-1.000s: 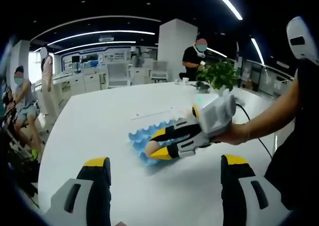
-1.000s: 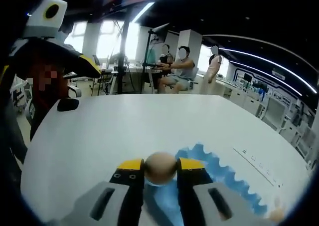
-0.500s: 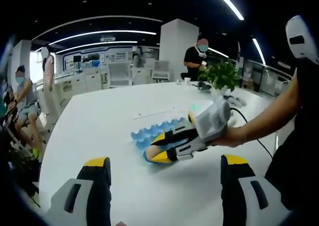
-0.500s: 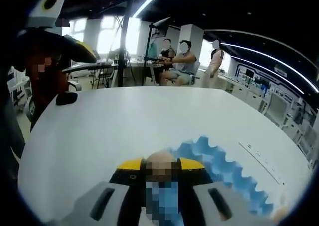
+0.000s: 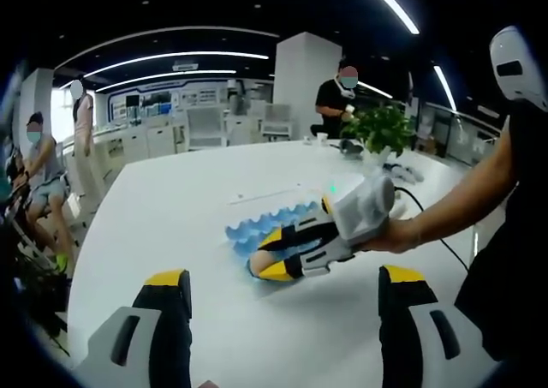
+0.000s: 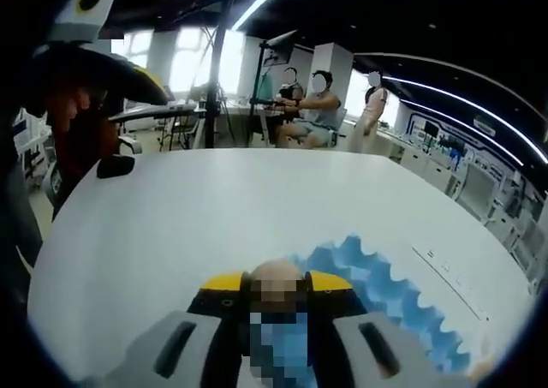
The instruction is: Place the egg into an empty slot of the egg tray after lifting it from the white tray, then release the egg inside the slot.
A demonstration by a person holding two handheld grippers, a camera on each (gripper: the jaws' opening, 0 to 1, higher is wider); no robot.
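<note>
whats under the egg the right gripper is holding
The blue egg tray lies under the egg, at its near end, on the white table. The right gripper covers the slot below, so whether the egg touches it cannot be seen.

Count, left gripper view: egg (image 5: 259, 259) ×1, between jaws of right tongs (image 5: 272, 251). Blue egg tray (image 5: 267, 223) ×1 on white surface (image 5: 171, 225). Tongs ×2: left tongs (image 5: 282, 295) near, right tongs further in. Potted plant (image 5: 379, 128) ×1 at far right. Cable (image 5: 432, 218) ×1. People in background ×3: two far left, one far centre.

Right gripper view: egg (image 6: 277, 277) ×1, egg tray (image 6: 385, 287) ×1, seated or standing people behind ×3.
</note>
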